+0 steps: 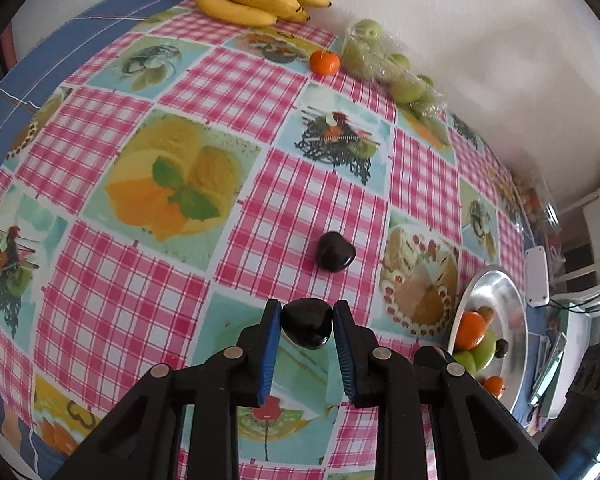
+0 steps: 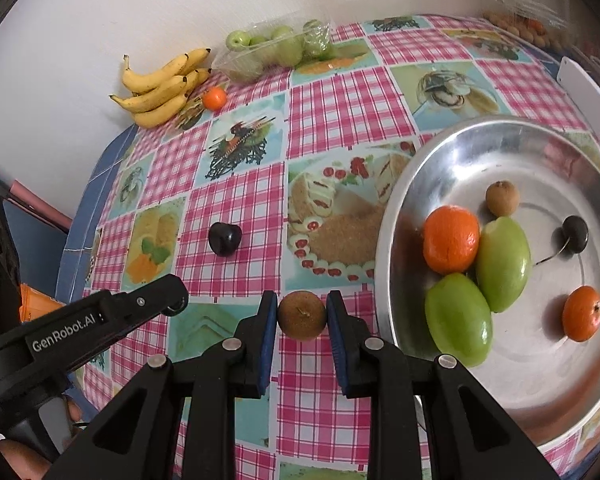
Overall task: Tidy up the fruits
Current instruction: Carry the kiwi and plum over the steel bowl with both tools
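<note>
A: Your left gripper (image 1: 307, 326) has its jaws clamped on a dark cherry (image 1: 306, 322); why?

B: To carry it rightward to the metal bowl (image 2: 500, 380); your right gripper (image 2: 302, 318) pinches a brown fruit (image 2: 301, 314), the bowl just right of its jaws; another cherry (image 1: 335, 251) waits ahead on the table (image 1: 300, 200).

Right gripper (image 2: 302, 316) pinches a brown fruit (image 2: 302, 315) beside the metal dish (image 2: 480, 140); a dark cherry (image 2: 225, 239) sits on the worktop (image 2: 324, 100).

You see a glossy checked plastic tablecloth (image 2: 328, 120), a shiny round metal dish (image 2: 500, 152) at three o'clock, and matt black plastic gripper fingers (image 2: 256, 344).
</note>
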Tool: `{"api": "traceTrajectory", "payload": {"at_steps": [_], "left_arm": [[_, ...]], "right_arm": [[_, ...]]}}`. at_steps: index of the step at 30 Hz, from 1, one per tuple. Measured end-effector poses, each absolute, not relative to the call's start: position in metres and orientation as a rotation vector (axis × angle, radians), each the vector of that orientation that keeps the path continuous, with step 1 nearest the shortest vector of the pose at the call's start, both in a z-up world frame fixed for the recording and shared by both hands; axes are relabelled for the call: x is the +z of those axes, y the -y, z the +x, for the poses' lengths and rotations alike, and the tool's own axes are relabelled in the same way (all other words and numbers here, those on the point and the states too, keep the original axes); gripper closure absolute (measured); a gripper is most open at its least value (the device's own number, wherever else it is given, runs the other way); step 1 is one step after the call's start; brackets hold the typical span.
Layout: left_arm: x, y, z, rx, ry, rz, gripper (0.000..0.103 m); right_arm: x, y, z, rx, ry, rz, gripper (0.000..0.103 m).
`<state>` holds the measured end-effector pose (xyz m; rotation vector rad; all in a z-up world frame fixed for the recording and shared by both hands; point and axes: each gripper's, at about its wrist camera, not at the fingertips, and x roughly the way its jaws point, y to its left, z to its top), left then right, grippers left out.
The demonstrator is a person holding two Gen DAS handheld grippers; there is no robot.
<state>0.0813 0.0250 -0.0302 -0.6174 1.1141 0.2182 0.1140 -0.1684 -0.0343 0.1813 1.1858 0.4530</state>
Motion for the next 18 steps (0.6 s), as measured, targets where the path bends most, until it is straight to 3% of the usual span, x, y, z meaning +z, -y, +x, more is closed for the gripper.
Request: {"api": "traceTrajectory", "payload": {"at_steps": [18], "left_arm": [[-0.015,0.003,0.09,0.206,-1.069,-0.58,0.075]], "right_arm": [[-0.023,0.192,0.116,0.435,-1.151,0.19,0.077]]}}
